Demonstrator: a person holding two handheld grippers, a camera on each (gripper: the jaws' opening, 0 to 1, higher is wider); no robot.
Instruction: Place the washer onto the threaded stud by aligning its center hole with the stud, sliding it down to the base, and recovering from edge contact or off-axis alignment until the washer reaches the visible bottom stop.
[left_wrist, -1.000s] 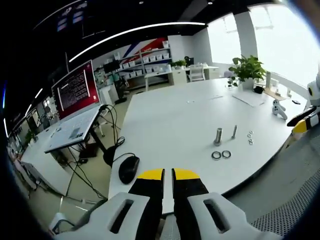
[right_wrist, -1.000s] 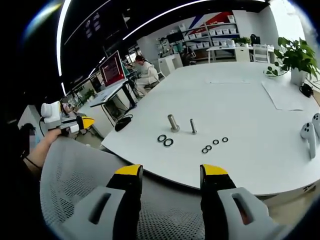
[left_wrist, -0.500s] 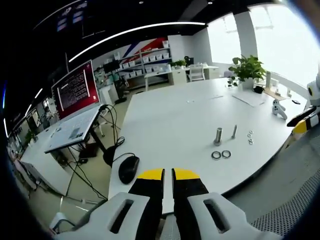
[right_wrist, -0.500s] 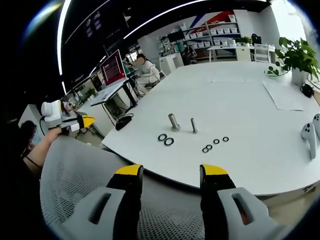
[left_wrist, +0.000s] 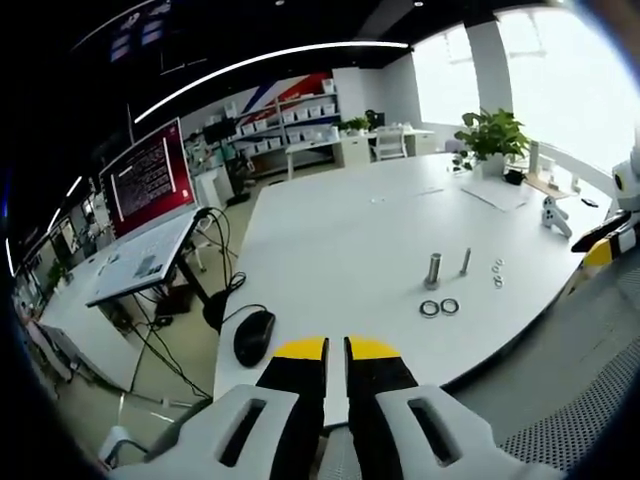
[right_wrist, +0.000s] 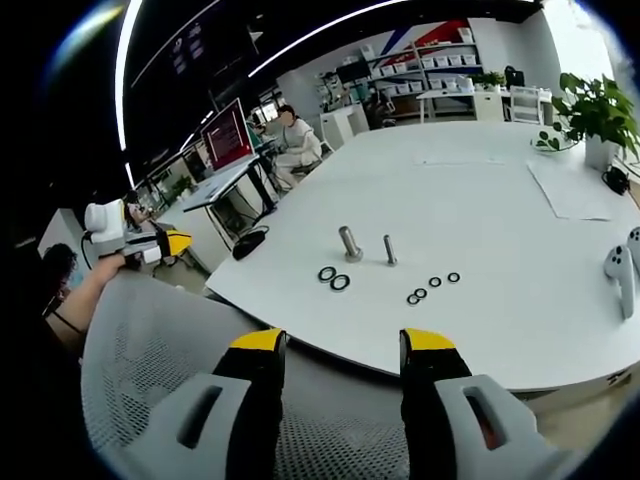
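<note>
Left gripper view: left gripper (left_wrist: 336, 350) rises from the bottom centre with its yellow-tipped jaws pressed together on nothing, held short of the white table (left_wrist: 330, 250), a waiting posture by the look of it.
Hardware, centre right: thick stud (left_wrist: 433, 270) and thin stud (left_wrist: 465, 262) stand upright side by side; two large washers (left_wrist: 439, 307) lie flat just in front of them, small washers (left_wrist: 496, 274) to their right, all laid near the table edge, probably for easy reach.
Other claw, right edge: right gripper (left_wrist: 612, 240) waits off the table.
Left half: mouse (left_wrist: 252, 337) at the table corner, laptop (left_wrist: 150, 215) on a side desk.

Right gripper view: right gripper (right_wrist: 338, 350) at the bottom, jaws spread wide and empty over a mesh chair back (right_wrist: 170, 350), likely readied for a pickup.
Task parts, centre: both studs and loose washers on the table; no washer is threaded yet.
Left edge: left gripper in a hand (right_wrist: 105, 268).
</note>
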